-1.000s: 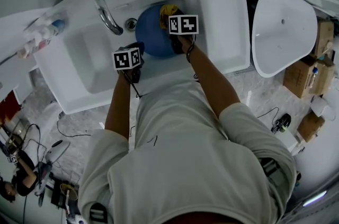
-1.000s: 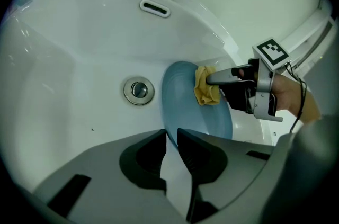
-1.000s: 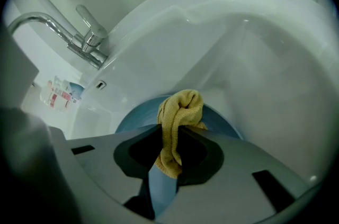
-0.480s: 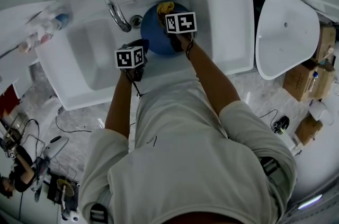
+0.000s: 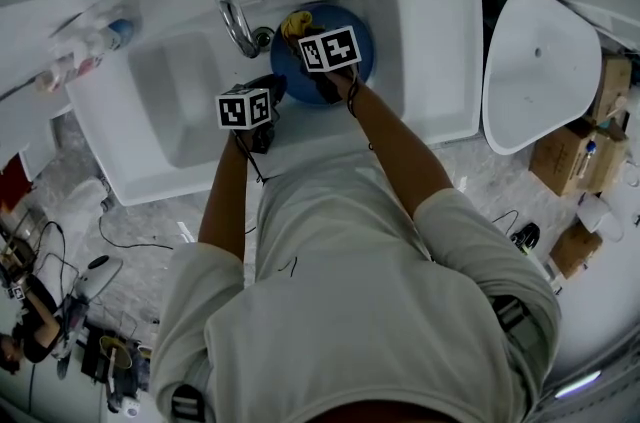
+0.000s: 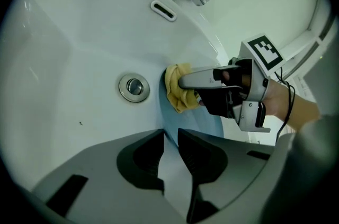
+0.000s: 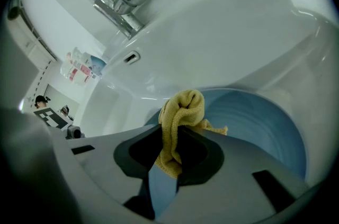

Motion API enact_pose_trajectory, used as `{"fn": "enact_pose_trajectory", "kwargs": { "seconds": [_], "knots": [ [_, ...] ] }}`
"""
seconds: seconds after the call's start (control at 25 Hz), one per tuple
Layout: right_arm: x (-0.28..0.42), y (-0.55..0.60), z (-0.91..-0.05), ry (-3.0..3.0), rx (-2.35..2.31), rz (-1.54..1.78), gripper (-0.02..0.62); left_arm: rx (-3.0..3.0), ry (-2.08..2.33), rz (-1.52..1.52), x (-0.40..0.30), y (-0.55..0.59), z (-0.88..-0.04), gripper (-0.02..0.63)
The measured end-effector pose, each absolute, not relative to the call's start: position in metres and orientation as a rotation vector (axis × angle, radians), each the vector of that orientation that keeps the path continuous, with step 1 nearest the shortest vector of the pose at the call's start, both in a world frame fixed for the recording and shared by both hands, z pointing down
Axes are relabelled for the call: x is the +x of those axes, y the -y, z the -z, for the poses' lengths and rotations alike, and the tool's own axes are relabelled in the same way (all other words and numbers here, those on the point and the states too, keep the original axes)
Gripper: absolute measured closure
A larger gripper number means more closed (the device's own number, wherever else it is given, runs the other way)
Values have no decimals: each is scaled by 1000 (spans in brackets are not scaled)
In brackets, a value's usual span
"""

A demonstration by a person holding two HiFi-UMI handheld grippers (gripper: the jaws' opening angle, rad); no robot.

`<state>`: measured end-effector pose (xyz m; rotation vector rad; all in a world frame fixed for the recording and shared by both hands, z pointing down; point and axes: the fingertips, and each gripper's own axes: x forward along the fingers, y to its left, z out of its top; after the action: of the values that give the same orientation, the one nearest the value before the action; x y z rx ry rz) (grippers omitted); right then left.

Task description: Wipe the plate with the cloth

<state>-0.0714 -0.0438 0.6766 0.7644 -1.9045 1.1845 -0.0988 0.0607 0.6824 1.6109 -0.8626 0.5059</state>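
Note:
A blue plate (image 5: pixel 352 36) leans tilted in the white sink (image 5: pixel 430 31). My left gripper (image 5: pixel 268 93) grips its near rim. In the left gripper view the rim runs between the two jaws of the left gripper (image 6: pixel 170 139), which have eased slightly wider while still pressing on the plate (image 6: pixel 214 123). My right gripper (image 5: pixel 300 31) is shut on a bunched yellow cloth (image 5: pixel 293 22). It presses the cloth (image 6: pixel 177 93) against the left part of the plate's face, close to the drain (image 6: pixel 133 87). In the right gripper view the cloth (image 7: pixel 183 112) stands between the jaws of the right gripper (image 7: pixel 169 150), over the plate (image 7: pixel 265 125).
A chrome faucet (image 5: pixel 232 1) arches over the basin just left of the cloth, with an overflow slot (image 6: pixel 163 10) below it. Bottles (image 5: pixel 85 51) lie on the counter at far left. A white basin-shaped fixture (image 5: pixel 545 51) and cardboard boxes (image 5: pixel 582 161) stand to the right.
My right gripper has dragged the cloth leftward across the plate, from its upper middle toward the faucet and drain. The left gripper has kept its place on the rim.

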Motion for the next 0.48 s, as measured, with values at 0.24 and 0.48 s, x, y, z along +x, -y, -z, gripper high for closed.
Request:
{"fn": "enact_pose_trajectory", "kwargs": {
  "seconds": [0.24, 0.48],
  "knots": [
    [-82, 29, -680, 1892, 696, -1197, 522, 1620, 811, -518, -96, -71, -688, 517],
    [-89, 11, -682, 1877, 629, -1265, 520, 1628, 732, -509, -90, -81, -687, 477]
  ]
}}
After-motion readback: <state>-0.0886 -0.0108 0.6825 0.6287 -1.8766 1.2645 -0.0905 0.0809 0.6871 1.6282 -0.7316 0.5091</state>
